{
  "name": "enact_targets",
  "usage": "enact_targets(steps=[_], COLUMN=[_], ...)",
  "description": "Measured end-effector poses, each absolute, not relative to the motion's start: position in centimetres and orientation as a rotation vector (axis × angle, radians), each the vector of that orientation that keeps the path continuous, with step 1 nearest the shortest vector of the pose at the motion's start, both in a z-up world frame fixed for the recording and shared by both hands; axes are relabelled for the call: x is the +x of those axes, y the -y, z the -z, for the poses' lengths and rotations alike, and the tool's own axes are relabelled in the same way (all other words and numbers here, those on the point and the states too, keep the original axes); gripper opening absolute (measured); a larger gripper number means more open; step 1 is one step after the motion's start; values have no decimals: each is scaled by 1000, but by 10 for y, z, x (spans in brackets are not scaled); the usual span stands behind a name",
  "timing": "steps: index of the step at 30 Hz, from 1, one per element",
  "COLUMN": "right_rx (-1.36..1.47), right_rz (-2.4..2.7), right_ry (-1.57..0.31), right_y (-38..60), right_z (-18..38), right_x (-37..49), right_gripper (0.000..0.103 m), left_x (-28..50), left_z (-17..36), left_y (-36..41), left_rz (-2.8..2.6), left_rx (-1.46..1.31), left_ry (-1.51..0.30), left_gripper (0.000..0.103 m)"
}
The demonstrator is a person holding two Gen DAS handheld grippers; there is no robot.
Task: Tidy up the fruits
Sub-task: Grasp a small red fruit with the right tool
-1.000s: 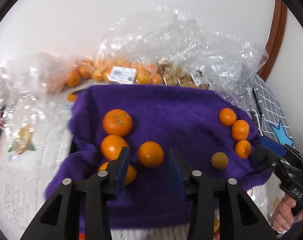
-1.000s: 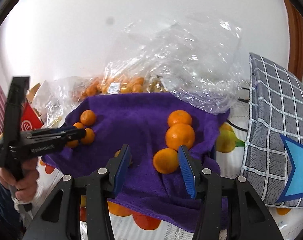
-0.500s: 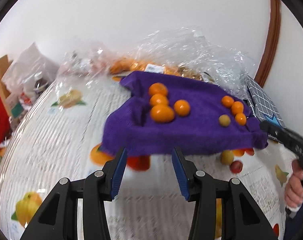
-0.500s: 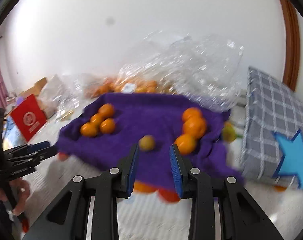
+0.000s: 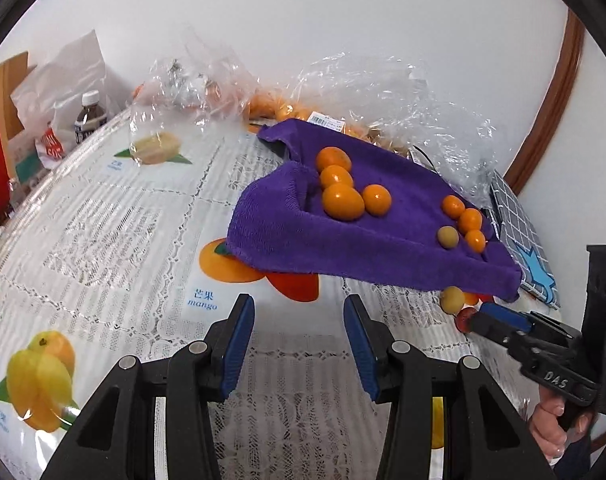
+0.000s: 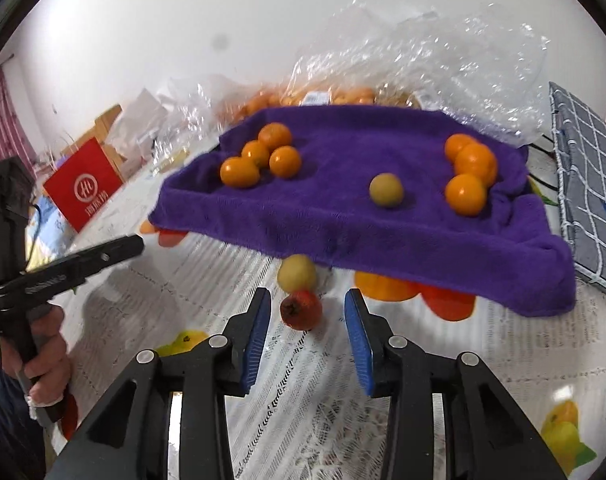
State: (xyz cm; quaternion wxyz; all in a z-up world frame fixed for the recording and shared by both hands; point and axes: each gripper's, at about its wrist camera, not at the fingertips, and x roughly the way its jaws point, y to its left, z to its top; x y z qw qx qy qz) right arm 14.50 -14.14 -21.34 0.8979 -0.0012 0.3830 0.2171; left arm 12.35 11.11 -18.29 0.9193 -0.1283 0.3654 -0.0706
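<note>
The right gripper (image 6: 307,334) is now low over the tablecloth (image 6: 239,272), its jaws wide apart and holding nothing, with a red fruit (image 6: 301,309) lying on the cloth just ahead of its blue pads (image 6: 256,336) and roughly between their lines; a second ago the same gripper was up over the towel (image 6: 383,224) among the oranges, so it has pulled back and dropped to the loose fruit in front; just beyond the red one, touching or nearly so, sits a yellow fruit (image 6: 297,273) at the towel's front hem. The left gripper (image 5: 297,334) has also drawn well back from the towel, where it framed an orange a second ago; it now hovers open and empty over bare tablecloth, far from any fruit. On the towel, three groups stand apart: four oranges (image 6: 259,160) to the left, a lone olive fruit (image 6: 386,189) in the middle, three small oranges (image 6: 469,174) on the right; behind them lie crumpled plastic bags (image 6: 443,56) with more fruit. My reading: the oranges look sorted, and the task moves on to the strays off the towel; the red fruit seems the next pick, and closing on it risks nudging its yellow neighbour.
</note>
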Motion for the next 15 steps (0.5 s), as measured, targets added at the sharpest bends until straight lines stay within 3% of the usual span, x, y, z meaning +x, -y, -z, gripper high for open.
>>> enact_targets(steps=[6, 11, 15], right_rx=[-94, -154, -102], right_rz=[-426, -398, -398], right_ry=[-834, -824, -800], right_y=[123, 119, 131], right_z=[220, 223, 220], right_x=[152, 148, 145], right_gripper=[38, 24, 24], left_x=[126, 126, 127], left_z=[185, 186, 187], left_y=[-114, -113, -113], left_rz=[132, 140, 148], left_rx=[-278, -275, -274], left_ry=[-770, -778, -786], left_gripper=[44, 44, 44])
